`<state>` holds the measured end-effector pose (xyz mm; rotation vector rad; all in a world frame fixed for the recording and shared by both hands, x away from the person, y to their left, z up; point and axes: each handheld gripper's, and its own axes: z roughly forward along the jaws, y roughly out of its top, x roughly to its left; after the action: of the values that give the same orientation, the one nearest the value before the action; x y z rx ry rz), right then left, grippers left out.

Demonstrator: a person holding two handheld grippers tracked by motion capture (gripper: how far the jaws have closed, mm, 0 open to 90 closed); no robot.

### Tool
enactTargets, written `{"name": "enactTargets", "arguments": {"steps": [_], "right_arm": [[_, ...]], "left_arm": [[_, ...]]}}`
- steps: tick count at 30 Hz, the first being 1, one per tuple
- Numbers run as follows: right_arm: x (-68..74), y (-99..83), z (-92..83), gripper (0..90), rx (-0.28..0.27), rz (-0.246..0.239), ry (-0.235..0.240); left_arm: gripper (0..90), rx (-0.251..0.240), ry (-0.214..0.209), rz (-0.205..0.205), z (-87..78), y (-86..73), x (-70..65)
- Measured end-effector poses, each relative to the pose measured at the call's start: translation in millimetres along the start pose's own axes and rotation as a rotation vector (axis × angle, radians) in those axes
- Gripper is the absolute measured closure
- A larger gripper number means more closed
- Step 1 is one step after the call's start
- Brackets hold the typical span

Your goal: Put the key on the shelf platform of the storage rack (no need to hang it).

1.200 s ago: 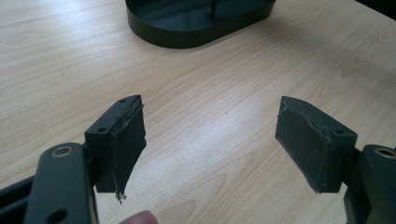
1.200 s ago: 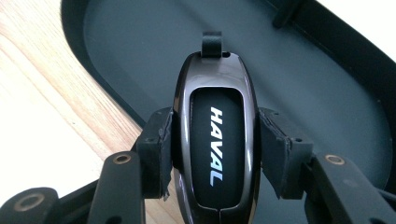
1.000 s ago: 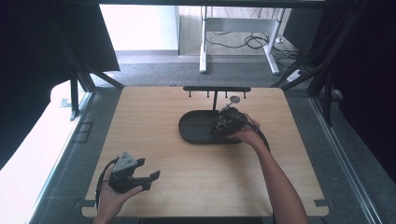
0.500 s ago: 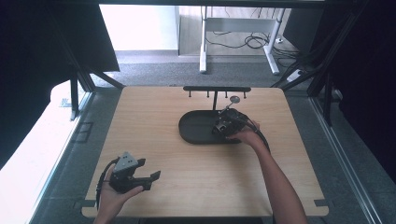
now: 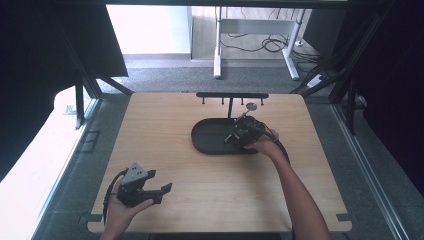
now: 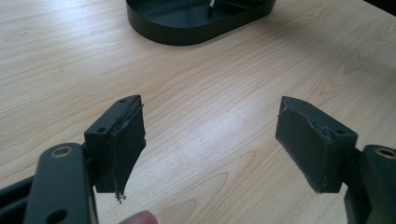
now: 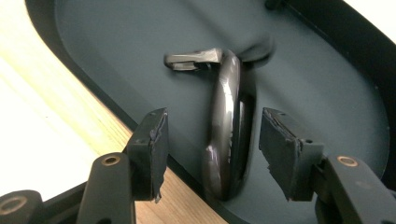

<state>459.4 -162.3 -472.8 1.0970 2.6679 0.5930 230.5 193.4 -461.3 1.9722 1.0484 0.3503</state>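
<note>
At the near left corner of the wooden table (image 5: pixel 165 150), the person's left hand (image 5: pixel 120 212) holds the left tongs (image 5: pixel 162 189) low over the bare wood, well apart from everything else. In the left gripper view these tongs (image 6: pixel 210 144) stand spread wide with nothing between the pads, and the dark oval tray (image 6: pixel 196 21) lies ahead of them across open wood. Farther right, near the middle of the table, the tray (image 5: pixel 205 137) sits just in front of a black rack (image 5: pixel 231 95) with small pegs. The person's right hand (image 5: pixel 265 147) holds the right tongs (image 5: pixel 234 135) over the tray's right end, pointing into it. In the right gripper view those tongs (image 7: pixel 210 149) are parted, and a shiny dark metal ring (image 7: pixel 229 126), with a small clip-like piece at its far end, rests on the tray floor (image 7: pixel 116 46) directly between the two pads. The pads flank the ring on either side with a gap on each; it looks untouched, though the near pad edges are hard to judge.
</note>
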Motion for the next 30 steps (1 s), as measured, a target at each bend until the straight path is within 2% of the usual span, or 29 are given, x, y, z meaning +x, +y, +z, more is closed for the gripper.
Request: {"name": "enactTargets", "arguments": {"steps": [9, 19, 30], "right_arm": [[8.9, 1.6, -7.1, 42.4, -0.022, -0.025, -0.006], [10.4, -0.4, -18.4, 42.4, -0.054, -0.035, -0.005], [14.5, -11.3, -33.1, 43.4, -0.103, -0.047, 0.013]], "left_arm": [[24.3, 0.0, -0.002, 0.003, 0.6, 0.1, -1.0], [24.3, -0.002, -0.001, 0.002, 0.5, 0.3, -1.3], [24.3, 0.001, -0.002, 0.003, 1.7, 0.2, -1.8]]}}
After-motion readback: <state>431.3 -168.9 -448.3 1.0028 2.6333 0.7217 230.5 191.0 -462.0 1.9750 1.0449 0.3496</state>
